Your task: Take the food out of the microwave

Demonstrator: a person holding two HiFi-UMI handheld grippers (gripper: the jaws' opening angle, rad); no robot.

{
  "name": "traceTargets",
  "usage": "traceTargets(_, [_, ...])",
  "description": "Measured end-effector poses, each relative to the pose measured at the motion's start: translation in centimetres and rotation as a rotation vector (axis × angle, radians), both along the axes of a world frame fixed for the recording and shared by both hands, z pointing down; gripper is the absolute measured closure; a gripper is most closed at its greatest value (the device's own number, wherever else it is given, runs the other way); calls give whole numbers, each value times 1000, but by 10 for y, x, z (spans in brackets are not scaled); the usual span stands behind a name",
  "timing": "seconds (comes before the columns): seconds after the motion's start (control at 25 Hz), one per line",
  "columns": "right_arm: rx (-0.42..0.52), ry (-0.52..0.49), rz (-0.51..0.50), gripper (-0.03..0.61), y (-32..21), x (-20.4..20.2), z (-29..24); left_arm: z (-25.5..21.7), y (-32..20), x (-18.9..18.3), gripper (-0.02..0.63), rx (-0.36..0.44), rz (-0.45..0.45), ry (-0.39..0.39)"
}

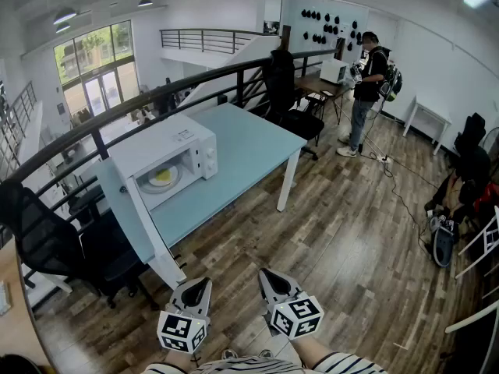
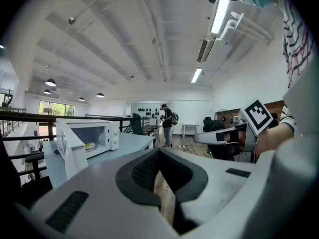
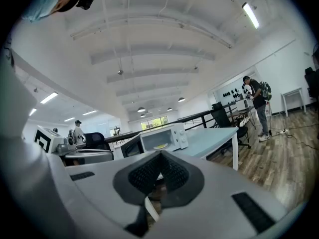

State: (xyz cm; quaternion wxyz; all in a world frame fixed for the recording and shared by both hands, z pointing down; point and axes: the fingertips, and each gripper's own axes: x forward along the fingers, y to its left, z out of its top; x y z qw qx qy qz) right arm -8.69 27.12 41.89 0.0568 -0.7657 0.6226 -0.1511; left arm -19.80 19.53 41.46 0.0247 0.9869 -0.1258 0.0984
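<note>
A white microwave stands on the left part of a light blue table, its door swung wide open toward me. Inside lies a plate of yellow food, also seen as the food in the left gripper view and the food in the right gripper view. My left gripper and right gripper hover side by side over the wooden floor, well short of the table. Both are shut with nothing between the jaws.
Black office chairs stand left of the table, more chairs at its far end. A black railing runs behind it. A person stands at a far desk. Bags and cables lie at the right.
</note>
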Motion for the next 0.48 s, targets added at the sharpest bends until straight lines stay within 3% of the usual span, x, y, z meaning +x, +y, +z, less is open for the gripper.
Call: traceTargets(0.48, [67,-64,-47,546,43,40,0,3,51,37,576,15,-76,51])
